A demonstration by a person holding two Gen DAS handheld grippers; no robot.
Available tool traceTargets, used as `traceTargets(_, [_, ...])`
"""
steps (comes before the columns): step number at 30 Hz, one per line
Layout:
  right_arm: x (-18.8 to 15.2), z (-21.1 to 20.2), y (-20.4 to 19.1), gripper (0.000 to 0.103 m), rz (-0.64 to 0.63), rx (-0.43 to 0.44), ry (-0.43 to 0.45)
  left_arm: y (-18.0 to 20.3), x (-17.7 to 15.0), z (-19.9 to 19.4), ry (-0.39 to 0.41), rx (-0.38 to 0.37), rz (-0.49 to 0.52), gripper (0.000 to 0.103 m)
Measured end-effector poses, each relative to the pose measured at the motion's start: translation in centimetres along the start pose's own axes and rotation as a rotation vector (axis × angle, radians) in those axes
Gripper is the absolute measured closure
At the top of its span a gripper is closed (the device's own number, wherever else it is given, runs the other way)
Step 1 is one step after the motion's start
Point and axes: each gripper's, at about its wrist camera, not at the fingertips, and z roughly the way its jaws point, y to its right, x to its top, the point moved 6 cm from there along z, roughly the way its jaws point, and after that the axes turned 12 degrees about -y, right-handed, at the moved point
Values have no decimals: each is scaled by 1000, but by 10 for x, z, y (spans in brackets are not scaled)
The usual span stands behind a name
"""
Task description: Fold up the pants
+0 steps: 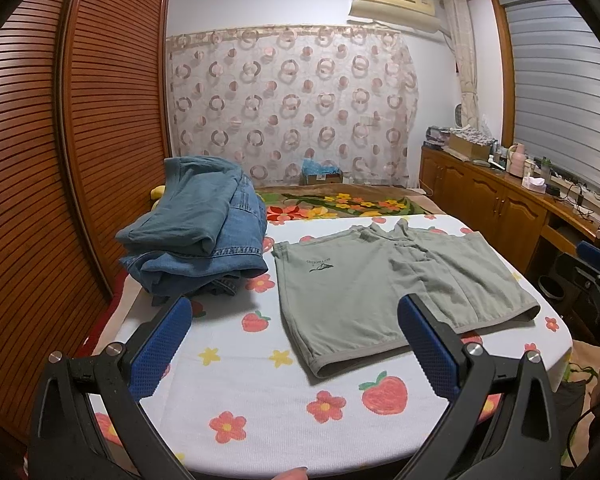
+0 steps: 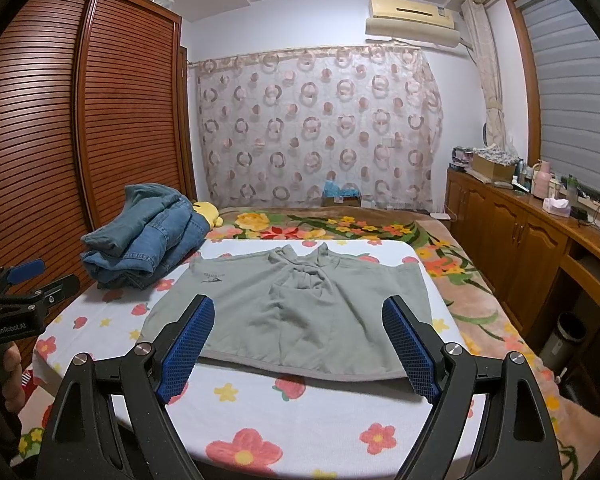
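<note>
pants: grey-green pair (image 1: 384, 296) (image 2: 296, 316) lying flat on the flowered sheet (image 1: 260, 400) (image 2: 284, 412), waistband end nearest both cameras, small dark print near one far corner, lettering too small to read
pants middle: bunched folds by the drawstring area, the way the legs lie is hard to make out
left gripper (image 1: 294, 342): fingers spread wide, nothing between them, held above the sheet just short of the pants' near edge; right finger (image 1: 428, 352) covers part of the hem
right gripper (image 2: 298, 344): fingers wide apart, holding nothing, over the pants' near hem; both blue pads overlap the fabric in view, contact cannot be told
denim pile (image 1: 196, 232) (image 2: 144, 236): stacked jeans left of the pants, close beside them, underside layers hidden
yellow toy (image 2: 208, 212): behind the denim pile, mostly hidden
blanket (image 1: 340, 202) (image 2: 300, 224): floral, beyond the pants, partly under the sheet
cabinet (image 1: 500, 204) (image 2: 520, 240): right of the pants, clutter on top too small to identify
wardrobe (image 1: 60, 160) (image 2: 60, 140): left of the pants, cut off by the frame edge
</note>
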Motion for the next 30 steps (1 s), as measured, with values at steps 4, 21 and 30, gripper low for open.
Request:
traceTargets(4, [0,0,0,16,-1,-2,2,-3,-1,-2,1,3,2,0])
traceTargets(21, [-1,2,-1,16,-4,-2,-3,-5,-2,-4,1,3,3,0])
traceTargets(30, [-1,1,-1,16,-4,-1,-1,-4,-2,-3,0,3,3,0])
